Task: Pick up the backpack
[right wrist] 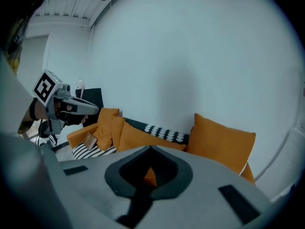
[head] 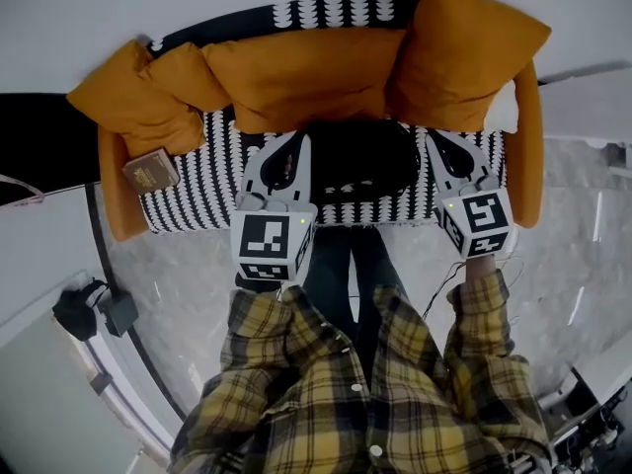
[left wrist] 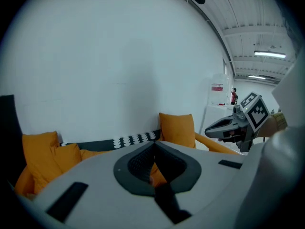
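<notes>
The black backpack [head: 361,160] lies in the middle of the sofa seat [head: 188,205], in front of the orange back cushions. In the head view my left gripper [head: 292,150] hovers just left of the backpack and my right gripper [head: 440,146] just right of it, neither touching it. Both point toward the sofa back. In the left gripper view the jaws [left wrist: 153,145] meet with nothing between them, and the right gripper view shows the same for its jaws [right wrist: 150,149]. The grippers' own bodies hide the backpack in both gripper views.
Orange cushions [head: 306,72] line the sofa back, with a larger one [head: 464,52] at the right. A brown book [head: 150,171] lies on the left of the patterned seat. A black device with cables [head: 94,309] sits on the floor at the left. A white wall stands behind the sofa.
</notes>
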Demonstrator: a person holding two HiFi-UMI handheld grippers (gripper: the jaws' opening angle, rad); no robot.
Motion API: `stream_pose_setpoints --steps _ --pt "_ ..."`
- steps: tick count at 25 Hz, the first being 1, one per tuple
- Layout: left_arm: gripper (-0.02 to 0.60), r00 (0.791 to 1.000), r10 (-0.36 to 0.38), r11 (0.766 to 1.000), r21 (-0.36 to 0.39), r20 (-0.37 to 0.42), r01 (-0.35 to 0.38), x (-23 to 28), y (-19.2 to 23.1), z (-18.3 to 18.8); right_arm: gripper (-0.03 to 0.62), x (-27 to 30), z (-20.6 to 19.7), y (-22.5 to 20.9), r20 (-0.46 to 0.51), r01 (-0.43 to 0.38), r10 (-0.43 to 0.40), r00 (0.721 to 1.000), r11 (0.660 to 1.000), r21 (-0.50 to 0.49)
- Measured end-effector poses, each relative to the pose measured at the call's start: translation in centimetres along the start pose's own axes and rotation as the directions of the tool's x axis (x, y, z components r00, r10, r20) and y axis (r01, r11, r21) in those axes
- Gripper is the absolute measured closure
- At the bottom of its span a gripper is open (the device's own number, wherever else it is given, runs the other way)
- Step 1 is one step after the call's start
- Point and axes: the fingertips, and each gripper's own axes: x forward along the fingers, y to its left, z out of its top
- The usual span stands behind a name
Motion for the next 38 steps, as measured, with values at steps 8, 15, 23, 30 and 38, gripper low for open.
stream_pose_setpoints --steps 8,15,23,30,38 --pt "0.565 0.996 0.008 1.0 -0.025 -0.084 -0.01 1.7 -0.7 -6.0 0.579 1.4 -5.7 -1.5 -0.073 -0.002 0.002 0.997 1.0 0.008" --pt "0.565 0.989 0.013 0.999 -0.038 -0.149 -0.018 3.6 -0.4 -11.4 0.577 4.1 -10.8 -1.5 -0.122 -0.01 0.016 0.992 0.999 0.05" --pt "0.565 0.977 0.004 0.998 -0.064 -0.212 -0.017 5.7 1.2 -16.1 0.577 7.4 -13.8 -0.3 -0.172 -0.025 0.038 0.984 0.997 0.077" --pt "0.563 0.968 0.011 0.998 -0.064 -0.252 -0.028 7.1 0.5 -18.2 0.577 7.7 -16.2 -1.1 -0.205 -0.038 0.055 0.977 0.996 0.082" --pt "0.563 0.942 0.03 0.996 -0.07 -0.335 -0.057 7.9 1.3 -21.7 0.577 9.2 -18.0 -0.6 -0.235 -0.062 0.077 0.969 0.996 0.069"
